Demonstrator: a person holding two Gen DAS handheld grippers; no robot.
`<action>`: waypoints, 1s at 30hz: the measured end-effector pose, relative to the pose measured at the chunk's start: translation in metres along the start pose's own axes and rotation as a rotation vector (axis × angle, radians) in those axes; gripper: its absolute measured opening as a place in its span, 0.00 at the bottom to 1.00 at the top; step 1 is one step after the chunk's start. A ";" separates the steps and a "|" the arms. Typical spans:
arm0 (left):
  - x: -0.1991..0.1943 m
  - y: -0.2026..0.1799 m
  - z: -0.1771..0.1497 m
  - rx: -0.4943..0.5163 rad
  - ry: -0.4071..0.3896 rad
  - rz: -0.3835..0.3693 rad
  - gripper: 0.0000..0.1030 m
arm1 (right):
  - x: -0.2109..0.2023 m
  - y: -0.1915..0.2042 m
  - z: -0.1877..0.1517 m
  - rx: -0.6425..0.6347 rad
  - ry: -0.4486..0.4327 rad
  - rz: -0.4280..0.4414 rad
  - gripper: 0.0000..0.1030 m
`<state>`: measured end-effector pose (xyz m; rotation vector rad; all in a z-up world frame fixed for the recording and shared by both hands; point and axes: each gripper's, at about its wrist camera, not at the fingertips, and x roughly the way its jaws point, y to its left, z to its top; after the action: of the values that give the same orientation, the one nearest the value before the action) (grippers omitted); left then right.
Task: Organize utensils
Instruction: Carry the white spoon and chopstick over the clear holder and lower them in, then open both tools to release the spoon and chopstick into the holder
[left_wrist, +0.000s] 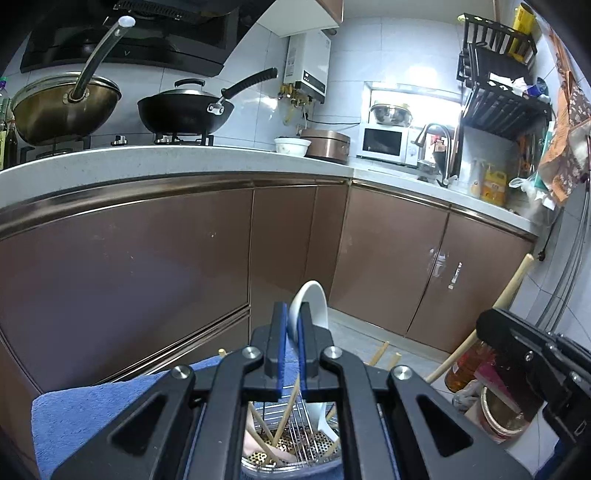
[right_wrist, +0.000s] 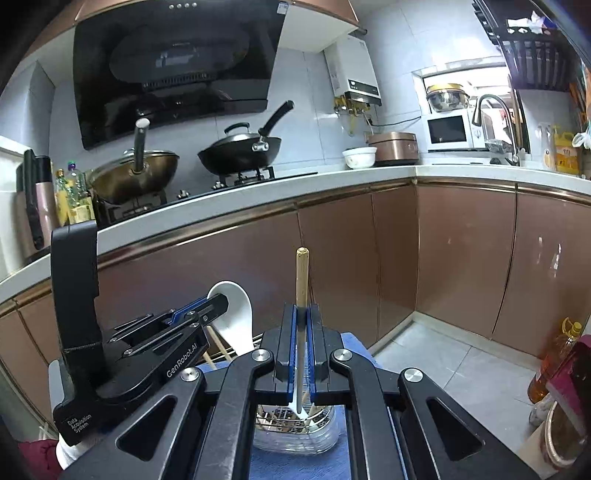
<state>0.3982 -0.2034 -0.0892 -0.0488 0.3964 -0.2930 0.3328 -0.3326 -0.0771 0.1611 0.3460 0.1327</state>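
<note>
One white spoon (left_wrist: 308, 306) is clamped in the closed left gripper (left_wrist: 293, 321). One wooden-handled utensil (right_wrist: 302, 280) is clamped upright in the closed right gripper (right_wrist: 303, 325). Both are held above one near drainer basket (left_wrist: 291, 446), where several chopsticks (left_wrist: 288, 410) are stood.

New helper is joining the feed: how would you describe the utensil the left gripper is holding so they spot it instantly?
Start at the brown cabinet fronts under the white counter, then drop to the wire utensil basket on the blue cloth. Above it, the left gripper pinches a white ceramic soup spoon: broad and glossy, unlike the thin wooden chopsticks nearby.
</note>
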 end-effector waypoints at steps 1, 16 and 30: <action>0.003 -0.001 -0.002 0.005 0.000 0.004 0.04 | 0.003 -0.001 -0.002 0.005 0.004 0.004 0.05; 0.032 -0.002 -0.036 0.006 0.000 0.050 0.05 | 0.032 0.000 -0.031 -0.016 0.075 -0.032 0.05; 0.016 -0.003 -0.046 0.010 -0.026 0.018 0.17 | 0.024 -0.001 -0.040 0.016 0.091 -0.059 0.21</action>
<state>0.3937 -0.2103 -0.1371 -0.0395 0.3694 -0.2768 0.3410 -0.3248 -0.1225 0.1608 0.4419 0.0793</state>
